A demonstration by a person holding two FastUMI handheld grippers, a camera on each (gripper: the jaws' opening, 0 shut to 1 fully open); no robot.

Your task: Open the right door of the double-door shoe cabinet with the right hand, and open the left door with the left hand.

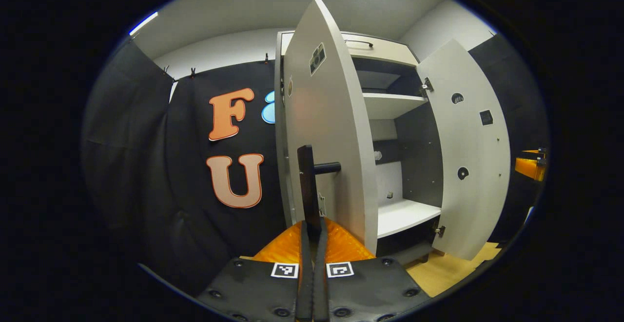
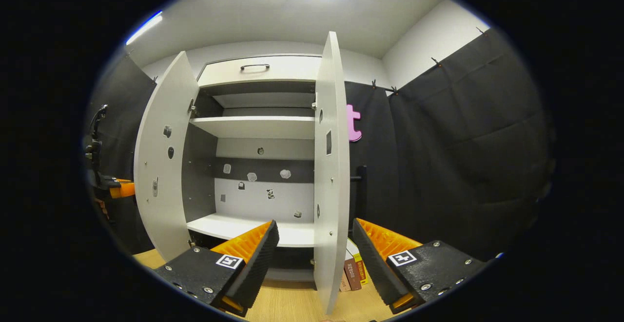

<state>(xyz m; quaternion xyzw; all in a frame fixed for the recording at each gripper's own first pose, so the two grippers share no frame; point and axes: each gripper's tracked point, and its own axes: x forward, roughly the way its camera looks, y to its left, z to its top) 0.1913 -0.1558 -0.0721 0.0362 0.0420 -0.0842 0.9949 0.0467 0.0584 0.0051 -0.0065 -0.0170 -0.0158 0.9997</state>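
The shoe cabinet [image 2: 258,127] stands with both doors swung wide, showing white shelves and a dark inside. In the left gripper view the left door [image 1: 331,131] stands edge-on in front of me. My left gripper [image 1: 312,228] is shut on the lower end of that door's black bar handle [image 1: 307,175]. The right door [image 1: 468,156] hangs open farther right. In the right gripper view my right gripper [image 2: 314,251] is open, with the right door [image 2: 331,166] edge-on between its fingers, touching neither. Its black handle [image 2: 360,190] shows just behind the door. The left door [image 2: 161,166] is at the left.
A drawer with a dark handle [image 2: 253,67] tops the cabinet. Several books [image 2: 353,268] stand on the wooden floor [image 2: 287,307] behind the right door. Black cloth walls close in on both sides. The other gripper [image 2: 114,188] shows beyond the left door.
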